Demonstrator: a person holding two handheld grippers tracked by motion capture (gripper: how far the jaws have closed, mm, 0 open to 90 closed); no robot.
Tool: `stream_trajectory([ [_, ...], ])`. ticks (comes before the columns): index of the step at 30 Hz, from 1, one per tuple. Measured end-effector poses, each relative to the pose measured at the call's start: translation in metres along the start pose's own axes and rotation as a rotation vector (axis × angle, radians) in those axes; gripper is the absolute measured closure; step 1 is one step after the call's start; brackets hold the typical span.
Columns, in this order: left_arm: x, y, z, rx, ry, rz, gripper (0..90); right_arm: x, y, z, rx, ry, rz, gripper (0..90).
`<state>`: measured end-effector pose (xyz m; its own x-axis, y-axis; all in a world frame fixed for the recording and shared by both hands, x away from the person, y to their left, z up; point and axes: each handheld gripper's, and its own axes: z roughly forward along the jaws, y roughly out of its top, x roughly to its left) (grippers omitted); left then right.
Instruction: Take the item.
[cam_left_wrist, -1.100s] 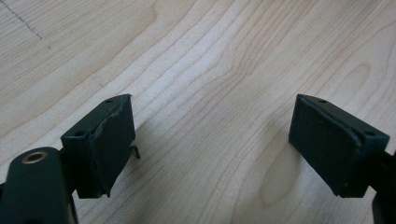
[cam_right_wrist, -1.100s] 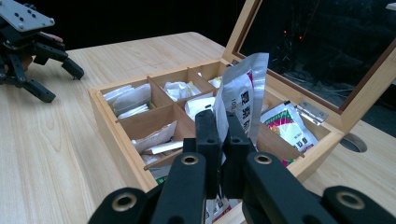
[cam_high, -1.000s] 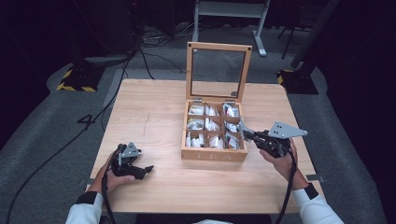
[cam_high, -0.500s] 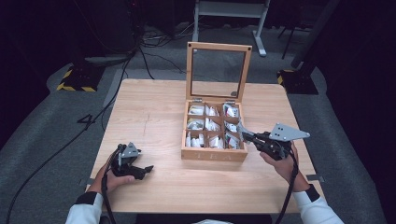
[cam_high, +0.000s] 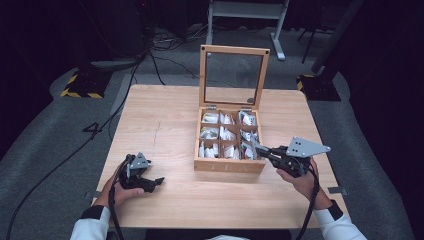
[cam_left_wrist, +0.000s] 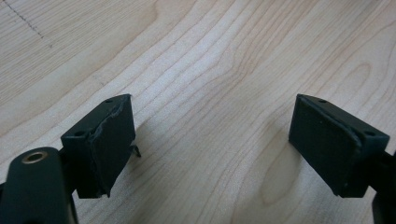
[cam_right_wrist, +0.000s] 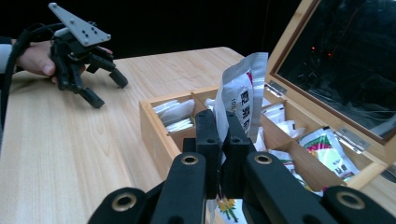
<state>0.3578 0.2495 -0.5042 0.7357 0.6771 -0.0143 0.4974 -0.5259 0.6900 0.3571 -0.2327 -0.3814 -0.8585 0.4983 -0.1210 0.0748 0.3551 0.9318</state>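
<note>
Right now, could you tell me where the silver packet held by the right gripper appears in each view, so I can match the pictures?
High view: the silver packet sits at the right gripper tips, over the front right corner of the wooden box.
Left gripper view: not in it; bare table between open jaws.
Right gripper view: centre, standing above the shut jaws.
Shared landmark: the wooden box, seen in the high and right gripper views.

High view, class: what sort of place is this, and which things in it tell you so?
Probably a lab or recording studio, not a home: cables trail over grey carpet, a hazard-striped base stands by the wooden table, and dark surroundings ring the lit tea box.
</note>
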Motion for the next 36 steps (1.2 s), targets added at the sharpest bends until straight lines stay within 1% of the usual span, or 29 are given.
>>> stream_trajectory([
  [9,0.000,0.000,0.000,0.000,-0.001,-0.003,14.8,0.014,-0.002,0.006,0.023,0.062,-0.025,88.5],
  [17,0.000,0.000,0.000,0.000,-0.001,-0.004,14.9,0.025,-0.006,0.013,0.058,0.119,-0.052,88.4],
  [19,0.000,0.000,0.000,0.000,-0.001,-0.003,14.9,0.028,-0.007,0.017,0.077,0.142,-0.067,88.4],
  [23,0.000,0.000,0.000,-0.001,-0.001,-0.004,14.9,0.034,-0.011,0.021,0.104,0.171,-0.081,88.4],
  [32,0.000,0.000,0.000,0.000,0.002,-0.001,14.8,0.046,-0.022,0.038,0.183,0.220,-0.108,88.2],
  [36,0.000,0.000,0.000,0.000,0.001,0.001,14.9,0.047,-0.027,0.045,0.215,0.237,-0.111,88.2],
])
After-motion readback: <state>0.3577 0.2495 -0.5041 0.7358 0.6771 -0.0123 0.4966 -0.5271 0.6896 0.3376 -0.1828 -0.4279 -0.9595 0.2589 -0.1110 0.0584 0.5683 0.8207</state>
